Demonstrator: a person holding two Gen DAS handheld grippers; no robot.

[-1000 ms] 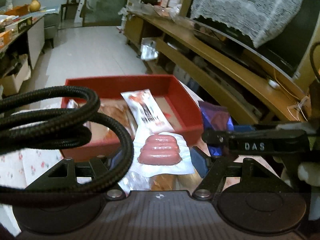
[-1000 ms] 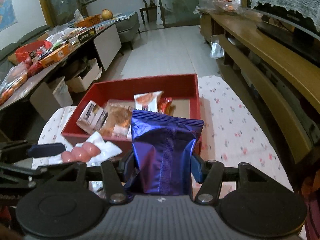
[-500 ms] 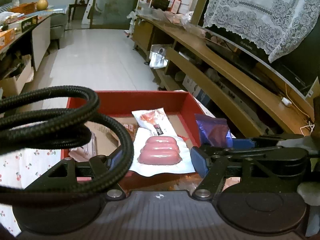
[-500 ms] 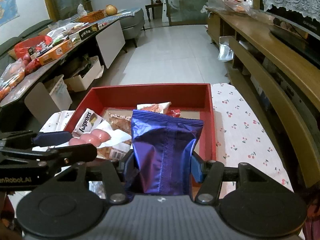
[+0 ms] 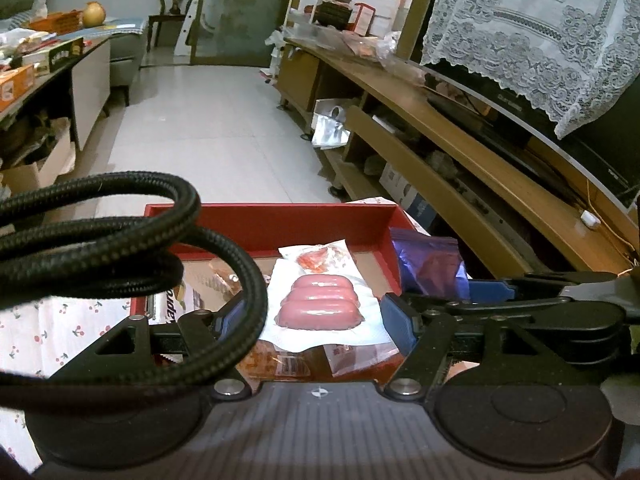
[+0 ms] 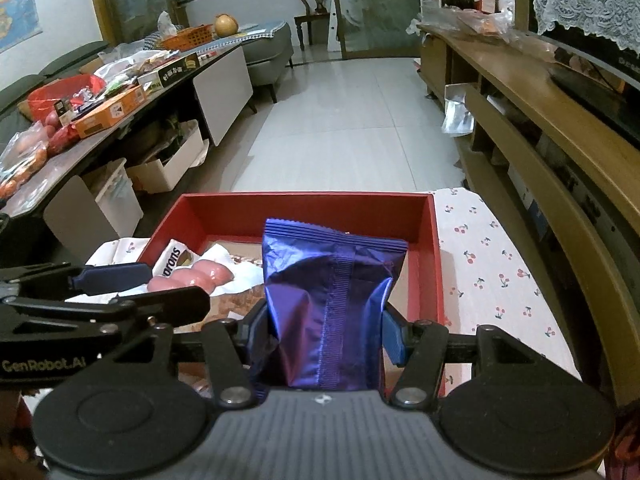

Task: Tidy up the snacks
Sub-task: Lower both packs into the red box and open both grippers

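Over the red tray (image 6: 430, 264) | right gripper (image 6: 324, 336) clamped on upright blue pouch (image 6: 332, 304), above tray's right half | left gripper (image 5: 316, 316) holds sausage pack (image 5: 320, 304) between wide-set fingers, above tray's near left | tray holds other wrapped snacks, one lettered packet (image 6: 174, 258) at left wall | tray sits on cherry-print cloth (image 6: 492, 276)
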